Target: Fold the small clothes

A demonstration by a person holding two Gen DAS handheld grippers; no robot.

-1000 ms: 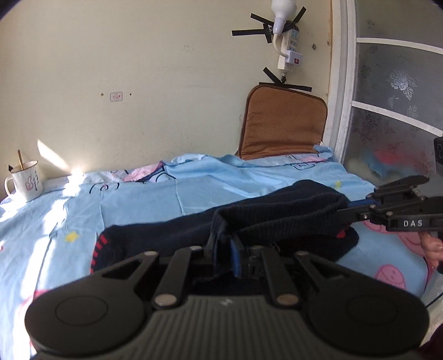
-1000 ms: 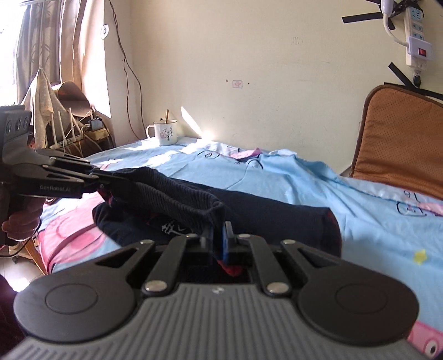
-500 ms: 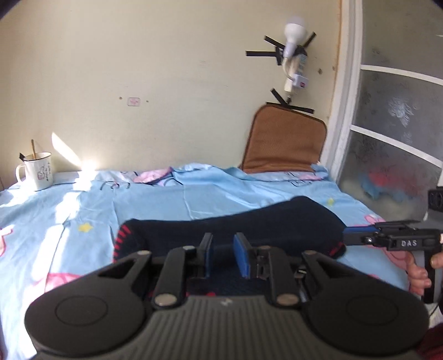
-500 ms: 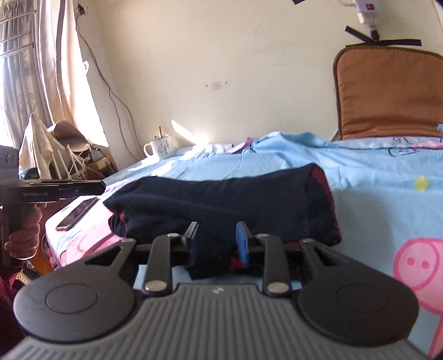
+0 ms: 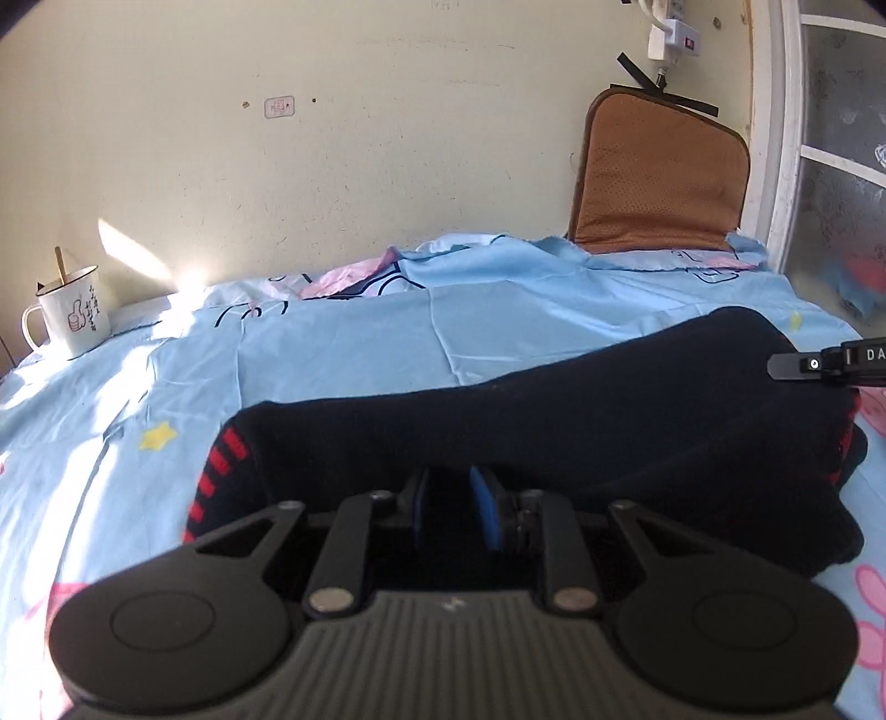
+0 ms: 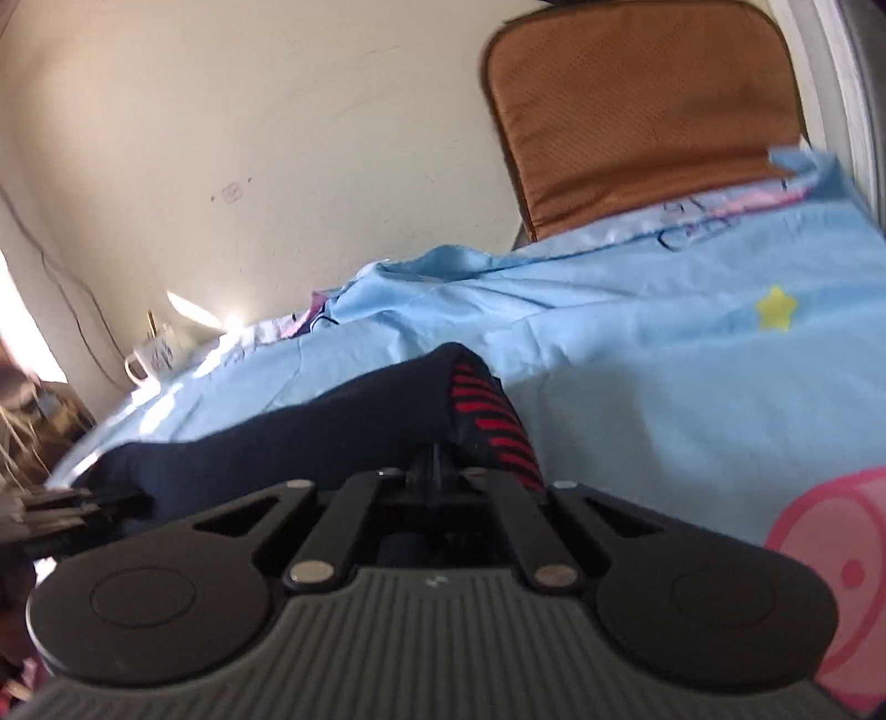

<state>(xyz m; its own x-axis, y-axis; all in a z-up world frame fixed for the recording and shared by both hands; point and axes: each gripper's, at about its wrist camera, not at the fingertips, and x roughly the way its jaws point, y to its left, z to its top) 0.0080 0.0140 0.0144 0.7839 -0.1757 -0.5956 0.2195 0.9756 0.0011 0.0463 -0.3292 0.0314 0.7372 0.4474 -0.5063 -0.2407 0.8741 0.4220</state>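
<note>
Lying flat on the light-blue bedsheet [image 5: 343, 354], one dark navy garment [image 5: 554, 421] with red stripes at its hem spreads just ahead of both grippers. Left gripper [image 5: 449, 507]: blue pads a narrow gap apart, dark cloth seen between and under them; whether the pads press on it cannot be told. Right gripper [image 6: 437, 471]: fingers closed together at the striped hem [image 6: 493, 426], nothing clearly pinched between them. In the left wrist view the right gripper's tip sits at the garment's far right end.

A second ago both grippers held the garment lifted and draped in a fold above the bed; half a second ago both sets of jaws stood apart over the cloth. Now the garment rests on the sheet, folded over, and both cameras sit lower and closer to it. The right wrist view has rolled, so the bed slants.

Count: one garment, two grippers, one white mug [image 5: 69, 313] with a stick in it, one brown cushion [image 5: 659, 183] against the wall, one power strip [image 5: 673, 33].
</note>
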